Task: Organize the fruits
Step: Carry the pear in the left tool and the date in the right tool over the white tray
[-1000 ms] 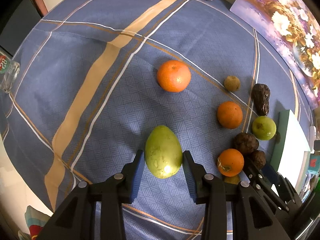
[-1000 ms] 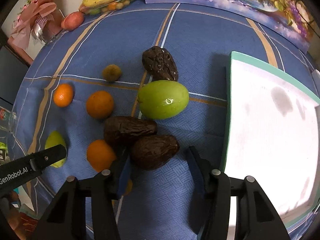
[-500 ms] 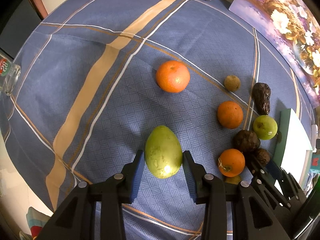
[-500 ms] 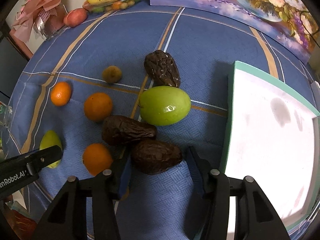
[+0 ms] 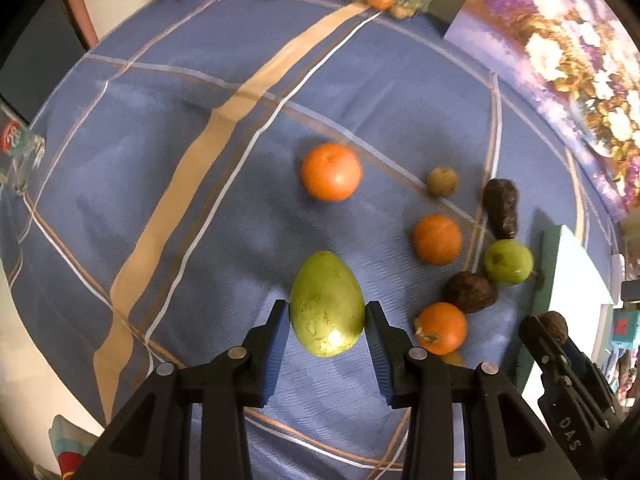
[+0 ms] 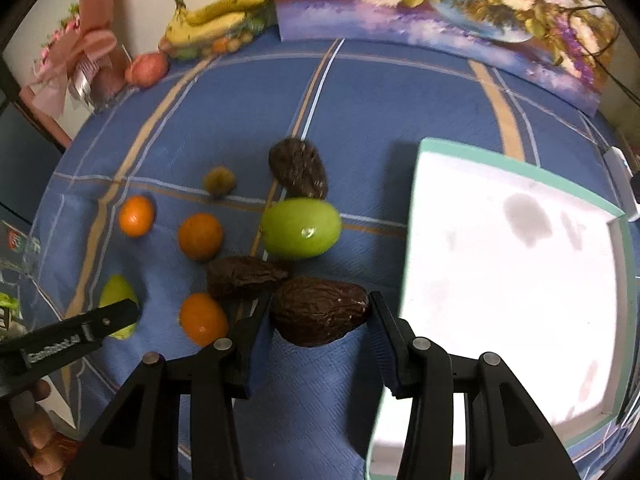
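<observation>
Counting fruit on the bench: three oranges were seen, one far, one middle, one near. Two green fruits were seen, an oval one and a rounder one. Three dark wrinkled fruits were counted: one far, one lying beside the near orange, one in the grip. One small brownish fruit lay apart, behind the oranges.

The left hand-held gripper was clamped on the oval green fruit, pads against both sides. The right hand-held gripper had just been closing and was pinched on the nearest dark wrinkled fruit, which appeared lifted off the cloth, just beside the white tray.

One white tray with a green rim lay on the right, nothing in it. The bench was covered by a blue cloth with tan and white stripes. A flower painting leaned at the back; bananas, a reddish fruit and a pink-ribboned item were along the far edge. A glass stood at the left edge.
</observation>
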